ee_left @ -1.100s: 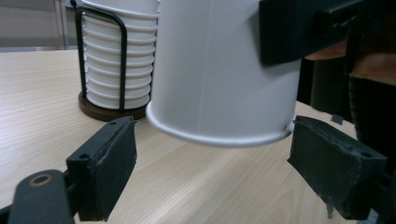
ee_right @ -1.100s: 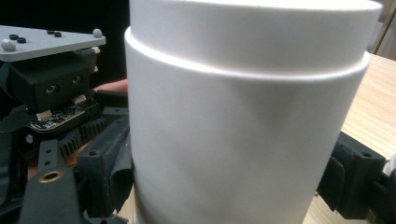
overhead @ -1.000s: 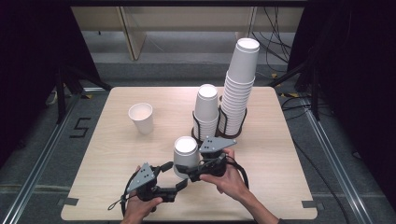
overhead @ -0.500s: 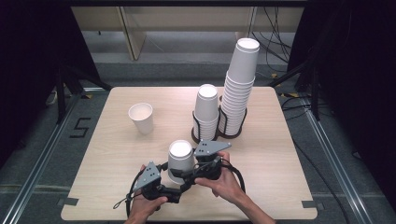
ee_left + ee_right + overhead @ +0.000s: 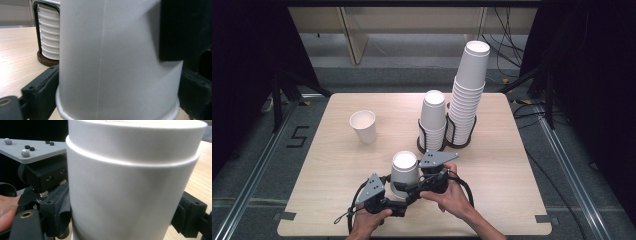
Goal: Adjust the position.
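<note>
An upside-down white paper cup (image 5: 404, 172) stands near the table's front edge, between both grippers. My left gripper (image 5: 401, 196) comes in from the lower left. Its jaws have just been closing, and in the left gripper view (image 5: 116, 96) they press on the cup (image 5: 117, 62) just above its rim. My right gripper (image 5: 412, 184) comes in from the right and grips the cup higher up. In the right gripper view (image 5: 122, 216) both jaws lie against the cup (image 5: 132, 195), which shows a stepped ring near its top.
An upright white cup (image 5: 363, 126) stands alone at the left. Behind the held cup, a black double holder (image 5: 447, 145) carries a short stack (image 5: 433, 117) and a tall stack (image 5: 468, 95) of upside-down cups. Dark floor and rails surround the wooden table (image 5: 522, 200).
The cup and the right gripper have shifted slightly left and toward the front edge. The left gripper now has its jaws around the cup's lower part.
</note>
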The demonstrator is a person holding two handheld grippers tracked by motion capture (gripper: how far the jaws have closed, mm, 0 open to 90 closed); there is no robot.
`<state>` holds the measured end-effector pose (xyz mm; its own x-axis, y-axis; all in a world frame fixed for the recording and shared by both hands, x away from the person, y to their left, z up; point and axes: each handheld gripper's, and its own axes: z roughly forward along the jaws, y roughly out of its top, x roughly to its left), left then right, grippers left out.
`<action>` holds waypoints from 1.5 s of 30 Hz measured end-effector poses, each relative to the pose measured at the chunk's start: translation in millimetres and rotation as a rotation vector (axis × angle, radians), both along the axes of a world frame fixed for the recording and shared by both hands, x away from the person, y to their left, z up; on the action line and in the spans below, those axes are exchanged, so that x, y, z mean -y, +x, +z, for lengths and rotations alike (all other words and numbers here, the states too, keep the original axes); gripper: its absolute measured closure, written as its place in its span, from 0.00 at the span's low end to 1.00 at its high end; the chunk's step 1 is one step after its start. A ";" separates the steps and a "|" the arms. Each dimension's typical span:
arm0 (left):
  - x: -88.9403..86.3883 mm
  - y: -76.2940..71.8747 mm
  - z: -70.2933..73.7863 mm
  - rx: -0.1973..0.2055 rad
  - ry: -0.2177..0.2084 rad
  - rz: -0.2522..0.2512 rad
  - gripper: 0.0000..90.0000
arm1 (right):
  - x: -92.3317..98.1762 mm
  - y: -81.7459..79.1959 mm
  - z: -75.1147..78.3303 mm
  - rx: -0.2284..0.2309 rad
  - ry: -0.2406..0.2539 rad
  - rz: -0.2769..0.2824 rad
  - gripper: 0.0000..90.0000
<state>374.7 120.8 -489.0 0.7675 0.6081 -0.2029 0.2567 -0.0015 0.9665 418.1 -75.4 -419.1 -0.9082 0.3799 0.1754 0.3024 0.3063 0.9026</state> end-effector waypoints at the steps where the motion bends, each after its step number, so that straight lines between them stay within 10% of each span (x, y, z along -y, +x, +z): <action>1: -0.8 -0.5 0.6 -0.008 0.018 0.003 0.08 | -0.7 0.7 -1.1 -0.002 0.013 0.000 0.17; 14: -0.5 -0.2 2.9 0.016 0.088 -0.028 0.13 | 5.2 0.8 10.9 0.014 -0.008 0.003 0.17; 22: 3.3 -1.6 2.3 0.031 0.249 -0.069 0.13 | 20.7 2.0 25.6 -0.007 -0.046 0.000 0.17; 45: 1.9 -7.2 12.7 0.081 0.470 -0.159 0.14 | 42.9 -4.0 34.8 -0.009 -0.190 0.135 0.17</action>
